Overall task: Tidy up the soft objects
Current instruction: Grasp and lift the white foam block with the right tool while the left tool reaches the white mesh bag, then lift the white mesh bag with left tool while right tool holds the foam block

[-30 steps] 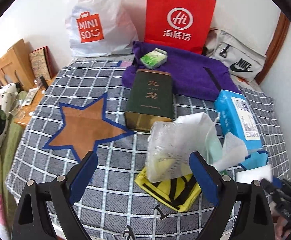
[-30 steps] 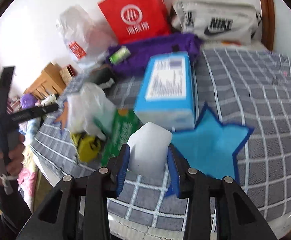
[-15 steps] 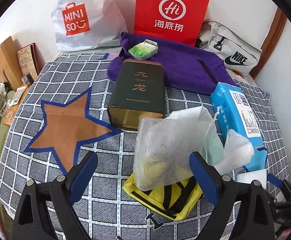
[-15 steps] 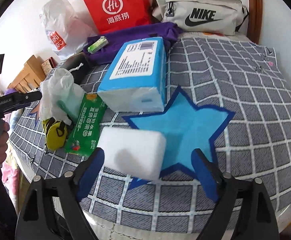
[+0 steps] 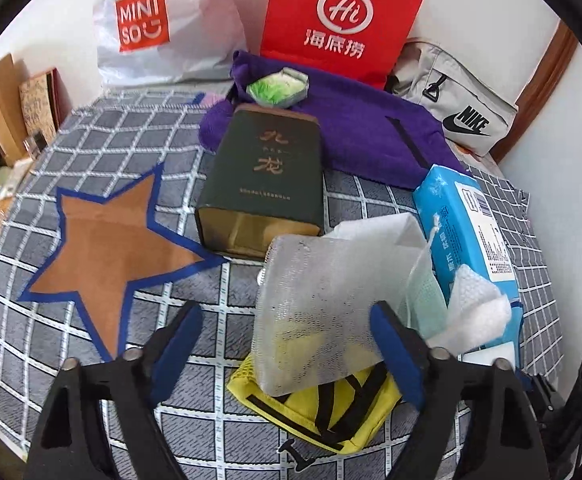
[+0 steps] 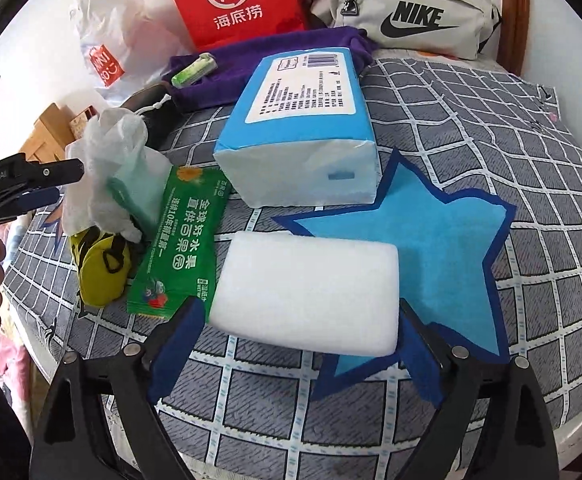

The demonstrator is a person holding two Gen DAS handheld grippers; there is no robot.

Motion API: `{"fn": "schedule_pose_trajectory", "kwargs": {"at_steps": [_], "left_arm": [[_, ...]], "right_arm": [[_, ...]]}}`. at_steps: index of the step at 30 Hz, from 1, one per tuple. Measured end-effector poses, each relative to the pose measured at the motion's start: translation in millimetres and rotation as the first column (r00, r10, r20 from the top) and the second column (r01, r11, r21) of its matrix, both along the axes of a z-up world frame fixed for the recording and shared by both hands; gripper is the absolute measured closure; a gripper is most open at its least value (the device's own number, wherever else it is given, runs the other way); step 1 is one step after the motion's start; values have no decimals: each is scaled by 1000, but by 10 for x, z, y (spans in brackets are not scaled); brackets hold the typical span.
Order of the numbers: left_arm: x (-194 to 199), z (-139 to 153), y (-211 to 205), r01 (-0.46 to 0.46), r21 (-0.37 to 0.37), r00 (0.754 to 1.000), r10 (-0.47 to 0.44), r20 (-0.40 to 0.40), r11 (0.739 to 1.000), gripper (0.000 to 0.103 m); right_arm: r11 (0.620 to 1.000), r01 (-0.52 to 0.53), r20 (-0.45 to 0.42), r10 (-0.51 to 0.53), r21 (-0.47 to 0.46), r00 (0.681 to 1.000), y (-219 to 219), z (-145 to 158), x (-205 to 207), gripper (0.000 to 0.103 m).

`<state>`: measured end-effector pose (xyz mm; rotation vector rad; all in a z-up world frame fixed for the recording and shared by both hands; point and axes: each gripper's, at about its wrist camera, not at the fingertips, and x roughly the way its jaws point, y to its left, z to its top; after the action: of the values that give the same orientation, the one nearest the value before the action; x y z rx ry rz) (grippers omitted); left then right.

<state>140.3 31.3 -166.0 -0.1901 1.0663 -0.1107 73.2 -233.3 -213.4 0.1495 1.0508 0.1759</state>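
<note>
A white sponge block [image 6: 307, 292] lies partly on the blue star patch [image 6: 443, 248], right in front of my open right gripper [image 6: 297, 350], free of its jaws. My left gripper [image 5: 291, 350] is open; a white mesh bag [image 5: 323, 308] stands between its fingers, on a yellow pouch [image 5: 323, 412]. The mesh bag [image 6: 107, 176] and yellow pouch [image 6: 99, 268] also show in the right wrist view, next to a green packet [image 6: 179, 240] and a blue tissue pack [image 6: 303, 128]. A brown star patch [image 5: 107, 248] lies to the left.
A dark green tin [image 5: 263, 176] lies on the checked cloth [image 5: 51, 360]. Behind it are a purple towel [image 5: 363, 128] with a small green pack [image 5: 277, 88], a red paper bag [image 5: 339, 20], a white Miniso bag [image 5: 147, 28] and a grey Nike bag [image 6: 407, 12].
My right gripper has opened and let go of the white sponge, which now lies flat on the blue star's edge. My left gripper has moved closer to the mesh bag.
</note>
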Motion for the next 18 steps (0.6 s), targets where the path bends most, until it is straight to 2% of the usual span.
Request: {"fn": "schedule_pose_trajectory", "kwargs": {"at_steps": [2, 4, 7, 8, 11, 18], "left_arm": [[16, -33, -2, 4, -5, 1000, -4, -9, 1000, 38], [21, -53, -19, 12, -3, 1000, -12, -10, 1000, 46], [13, -67, -60, 38, -4, 999, -38, -5, 999, 74], [7, -63, -78, 47, 12, 999, -47, -1, 999, 89], [-51, 2, -124, 84, 60, 996, -86, 31, 995, 93], [-155, 196, 73, 57, 43, 996, -60, 71, 997, 94]], "right_arm": [[1000, 6, -4, -6, 4, 1000, -29, -11, 10, 20], [1000, 6, -8, -6, 3, 1000, -56, -10, 27, 20], [1000, 5, -2, -5, 5, 1000, -77, 22, 38, 21], [1000, 3, 4, -3, -4, 1000, -74, 39, 43, 21], [999, 7, 22, -7, -32, 1000, -69, 95, 86, 21], [999, 28, 40, -27, -27, 999, -133, 224, 158, 21]]}}
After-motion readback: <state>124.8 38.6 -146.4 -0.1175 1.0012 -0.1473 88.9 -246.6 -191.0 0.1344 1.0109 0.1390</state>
